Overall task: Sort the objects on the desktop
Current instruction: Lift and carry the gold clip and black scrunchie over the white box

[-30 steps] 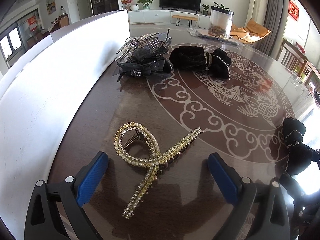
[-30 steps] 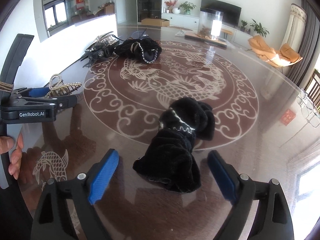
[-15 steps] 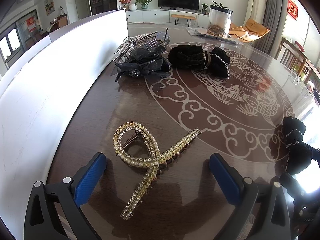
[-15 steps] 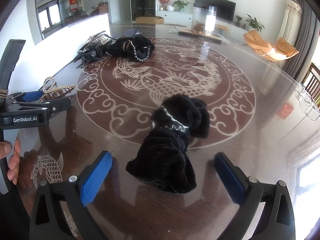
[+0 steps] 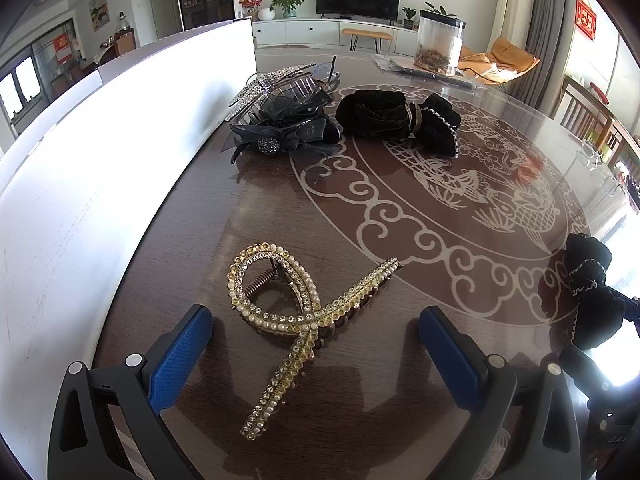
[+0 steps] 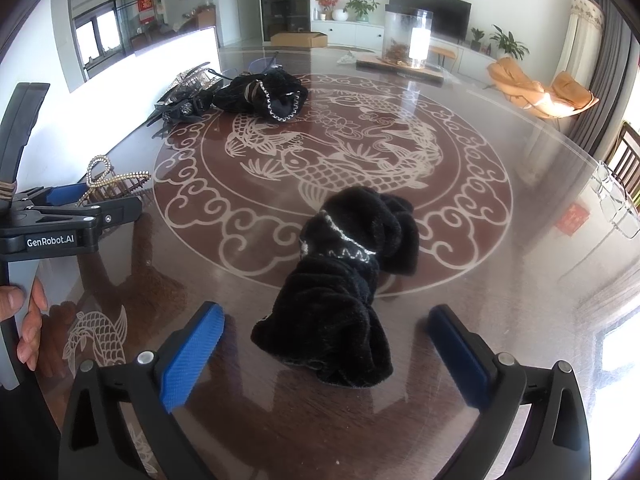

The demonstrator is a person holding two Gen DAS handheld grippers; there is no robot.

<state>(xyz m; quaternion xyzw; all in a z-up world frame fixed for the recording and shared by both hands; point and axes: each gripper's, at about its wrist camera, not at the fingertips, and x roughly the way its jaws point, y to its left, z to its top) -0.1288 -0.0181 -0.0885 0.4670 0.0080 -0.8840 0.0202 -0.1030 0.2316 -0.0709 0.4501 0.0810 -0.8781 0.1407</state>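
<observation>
A gold hair claw clip (image 5: 304, 320) set with pearls and rhinestones lies on the dark table, between the blue pads of my left gripper (image 5: 314, 313). That gripper is open and its pads stand clear of the clip. A black velvet bow (image 6: 348, 240) with a silver trim band lies between the fingers of my right gripper (image 6: 326, 310), which is wide open and does not touch it. The same bow (image 5: 592, 292) shows at the right edge of the left wrist view. The gold clip (image 6: 108, 178) and the left gripper (image 6: 100, 200) appear at the left of the right wrist view.
Far along the table lie a black gauze bow clip (image 5: 280, 136), a rhinestone star clip (image 5: 264, 80) and another black velvet bow (image 5: 396, 114). A white board (image 5: 100, 140) runs along the left side. A glass jar (image 5: 438, 46) stands at the back. A person's hand (image 6: 28, 320) holds the left gripper.
The right gripper's jaws have spread wider around the black bow. The left gripper and the gold clip stay as they were.
</observation>
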